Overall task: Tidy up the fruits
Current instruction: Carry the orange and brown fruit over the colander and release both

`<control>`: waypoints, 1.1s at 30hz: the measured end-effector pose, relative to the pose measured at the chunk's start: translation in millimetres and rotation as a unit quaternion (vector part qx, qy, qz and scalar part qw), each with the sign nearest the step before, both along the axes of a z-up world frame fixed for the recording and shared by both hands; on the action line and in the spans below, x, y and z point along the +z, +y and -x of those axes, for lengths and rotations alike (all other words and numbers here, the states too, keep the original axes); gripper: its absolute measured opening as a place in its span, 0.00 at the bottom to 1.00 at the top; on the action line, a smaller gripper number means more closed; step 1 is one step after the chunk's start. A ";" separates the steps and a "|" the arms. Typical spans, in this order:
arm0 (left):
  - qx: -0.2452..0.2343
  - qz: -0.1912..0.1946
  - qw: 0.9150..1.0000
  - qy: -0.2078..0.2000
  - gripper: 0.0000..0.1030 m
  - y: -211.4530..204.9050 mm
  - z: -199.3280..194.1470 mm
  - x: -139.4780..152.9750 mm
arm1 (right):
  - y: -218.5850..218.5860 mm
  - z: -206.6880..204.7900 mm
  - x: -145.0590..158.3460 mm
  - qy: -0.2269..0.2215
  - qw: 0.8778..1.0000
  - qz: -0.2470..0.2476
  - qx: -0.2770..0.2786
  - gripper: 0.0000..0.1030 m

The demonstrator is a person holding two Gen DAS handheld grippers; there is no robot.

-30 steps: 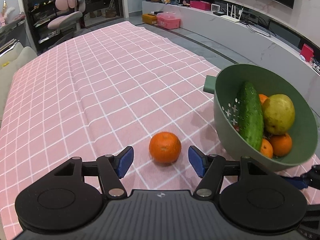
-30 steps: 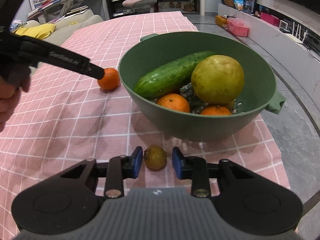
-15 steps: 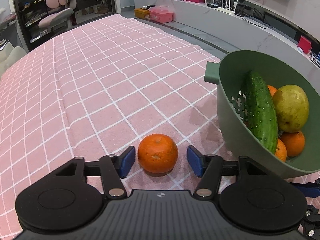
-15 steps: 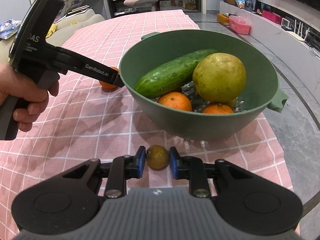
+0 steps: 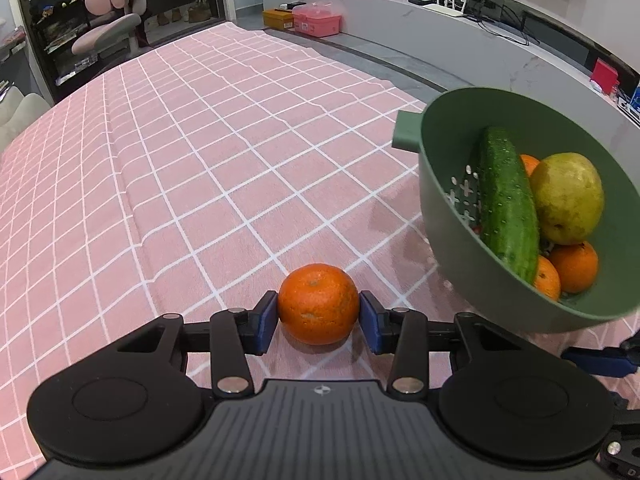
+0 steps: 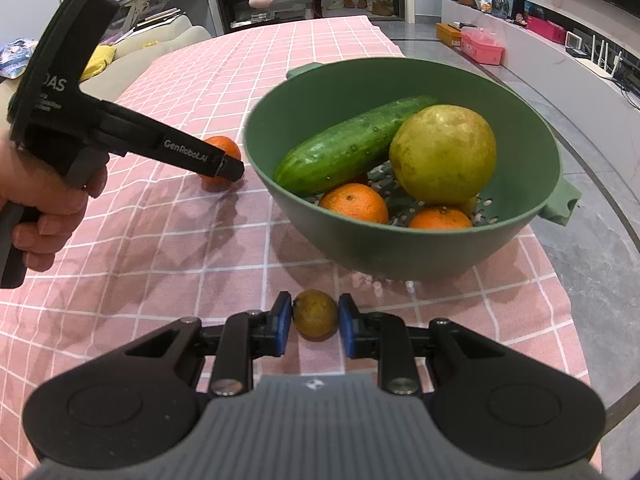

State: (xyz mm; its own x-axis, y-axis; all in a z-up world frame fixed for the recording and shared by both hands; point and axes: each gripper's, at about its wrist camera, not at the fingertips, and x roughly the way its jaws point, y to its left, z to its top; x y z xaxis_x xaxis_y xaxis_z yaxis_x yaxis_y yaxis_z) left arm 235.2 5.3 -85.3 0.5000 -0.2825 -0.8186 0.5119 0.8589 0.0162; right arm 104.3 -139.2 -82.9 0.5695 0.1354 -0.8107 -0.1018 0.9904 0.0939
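My left gripper (image 5: 319,322) is shut on an orange tangerine (image 5: 319,303) that rests on the pink checked tablecloth (image 5: 200,160); both blue pads touch its sides. The tangerine (image 6: 221,148) also shows in the right wrist view, partly behind the left gripper's fingers (image 6: 192,156). My right gripper (image 6: 314,322) is shut on a small yellow-green fruit (image 6: 315,312) on the cloth, just in front of the green colander bowl (image 6: 360,248). The bowl holds a cucumber (image 6: 348,148), a large yellow-green pear (image 6: 443,154) and tangerines (image 6: 354,202).
The bowl (image 5: 452,216) sits to the right of the left gripper, near the table's right edge. The tablecloth stretches far to the left and back. A pink chair (image 5: 108,32) and a low grey wall shelf (image 5: 460,36) stand beyond the table.
My left gripper moved forward around the tangerine and closed on it. My right gripper closed its fingers onto the small yellow-green fruit.
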 end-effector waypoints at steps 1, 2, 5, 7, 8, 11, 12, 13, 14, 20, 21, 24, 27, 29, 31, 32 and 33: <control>-0.001 -0.002 1.000 -0.002 0.47 1.8 3.0 3.6 | 1.4 0.1 1.3 -0.001 1.000 -0.001 0.003 0.21; -0.001 -0.004 1.000 -0.003 0.47 1.7 4.8 5.9 | 2.3 0.3 2.0 -0.002 1.000 -0.003 0.006 0.21; 0.001 -0.010 1.000 -0.010 0.47 8.6 11.2 18.8 | 5.6 0.9 7.5 -0.006 1.000 -0.010 0.013 0.21; 0.006 -0.013 1.000 -0.016 0.47 15.1 15.9 30.7 | 8.0 1.3 13.8 -0.011 1.000 -0.016 0.019 0.21; 0.009 -0.014 1.000 -0.019 0.47 17.3 17.8 35.2 | 8.5 1.9 16.7 -0.014 0.999 -0.019 0.021 0.21; 0.021 -0.012 0.999 -0.028 0.47 26.8 25.2 54.1 | 12.1 3.6 27.7 -0.024 0.999 -0.031 0.029 0.21; 0.025 -0.012 0.999 -0.031 0.47 29.0 27.9 60.5 | 13.7 4.2 32.2 -0.028 0.998 -0.034 0.033 0.21; 0.028 -0.011 0.999 -0.034 0.47 30.6 30.9 66.6 | 15.2 4.7 36.3 -0.032 0.998 -0.038 0.036 0.21; 0.030 -0.011 0.999 -0.037 0.47 31.9 33.6 72.5 | 16.1 5.7 40.3 -0.038 0.998 -0.041 0.040 0.21; 0.033 -0.011 0.998 -0.056 0.47 26.4 49.1 99.0 | 10.7 8.4 65.8 -0.071 0.995 -0.052 0.046 0.21; 0.032 -0.010 0.998 -0.058 0.47 23.6 50.8 102.0 | 6.1 6.5 70.2 -0.076 0.995 -0.054 0.040 0.21; 0.025 -0.004 0.998 -0.060 0.47 10.6 54.8 106.9 | -10.9 -2.7 81.3 -0.086 0.994 -0.059 0.024 0.21; 0.013 0.000 0.998 -0.058 0.47 -7.1 58.1 104.8 | -29.1 -11.5 89.4 -0.089 0.994 -0.061 0.006 0.20; 0.004 0.001 0.998 -0.056 0.47 -20.6 59.2 100.9 | -40.0 -17.8 93.0 -0.089 0.994 -0.061 -0.007 0.20; -0.007 0.001 0.999 -0.052 0.47 -36.0 60.2 95.2 | -52.5 -24.0 95.1 -0.085 0.994 -0.064 -0.020 0.21; -0.013 0.002 0.999 -0.050 0.47 -43.7 61.9 92.0 | -59.0 -26.2 95.4 -0.081 0.994 -0.068 -0.028 0.21; -0.018 0.003 0.999 -0.048 0.47 -50.1 62.1 89.6 | -65.7 -28.8 94.9 -0.075 0.994 -0.072 -0.036 0.20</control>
